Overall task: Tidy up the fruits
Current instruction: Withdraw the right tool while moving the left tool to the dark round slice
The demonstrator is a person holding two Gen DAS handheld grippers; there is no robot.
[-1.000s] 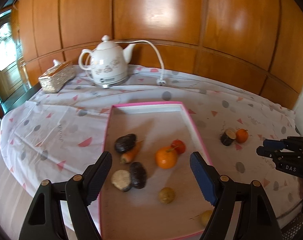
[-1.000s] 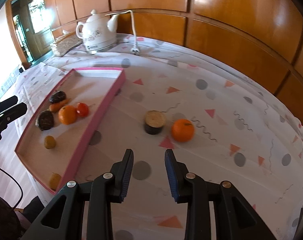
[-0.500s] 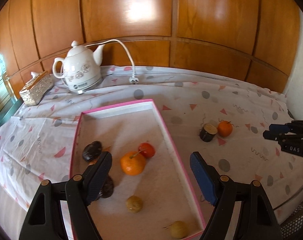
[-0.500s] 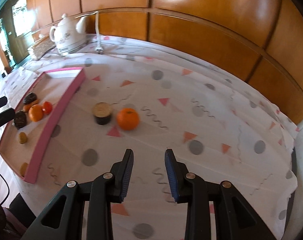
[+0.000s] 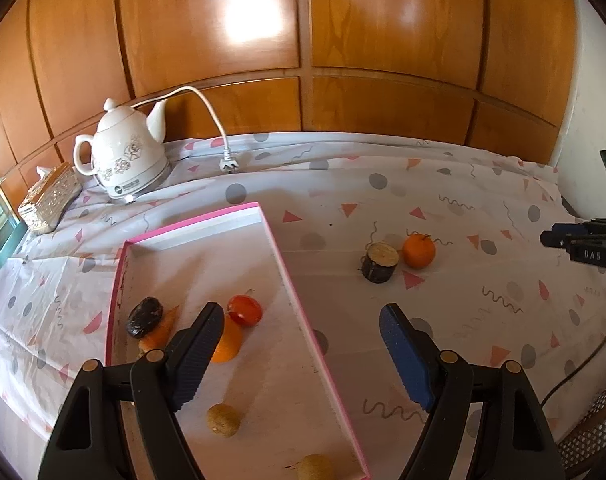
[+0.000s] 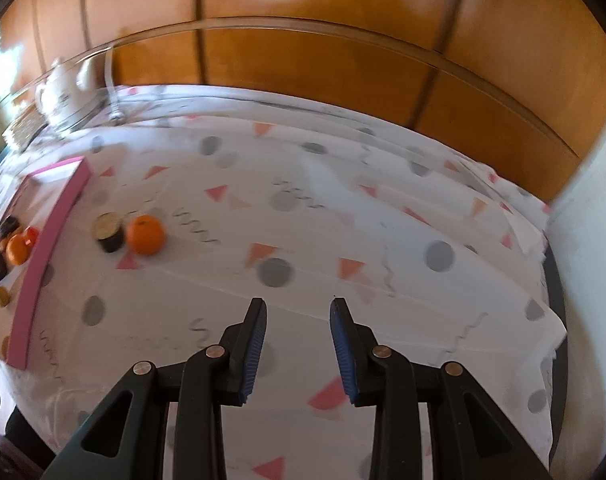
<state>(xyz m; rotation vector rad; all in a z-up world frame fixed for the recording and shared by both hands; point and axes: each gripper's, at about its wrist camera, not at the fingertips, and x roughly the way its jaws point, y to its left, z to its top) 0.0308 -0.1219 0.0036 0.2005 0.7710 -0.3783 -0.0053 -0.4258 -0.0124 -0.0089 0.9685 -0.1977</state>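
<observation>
Wood panelling is seen behind a table draped in a white cloth (image 5: 443,184) printed with grey dots and pink triangles. On the cloth, a pink-rimmed tray (image 5: 295,300) is shown holding a red tomato (image 5: 245,310), an orange (image 5: 227,340) partly hidden by the left tongs, a carrot (image 5: 159,330), a dark oblong fruit (image 5: 143,317) and 2 small brownish fruits (image 5: 223,420). Outside the tray, at 3 o'clock of its far right corner, a second orange (image 5: 419,251) is seen touching or just beside a dark stub with a pale cut top (image 5: 380,262). A white kettle (image 5: 127,156) and its loose plug are placed at 11 o'clock of the tray.

Compared with 1 second earlier, the tray is now framed further left in both views, and the right view has been blurred by motion, with more bare cloth taken in.

The left gripper (image 5: 301,354) is held angled down over the tray's right rim, its jaws spread wide with nothing gripped. The right gripper (image 6: 298,344) is pointed down at bare cloth, its jaws drawn narrow but parted, nothing between them; the pair of loose pieces (image 6: 131,234) lies at its 10 o'clock.
</observation>
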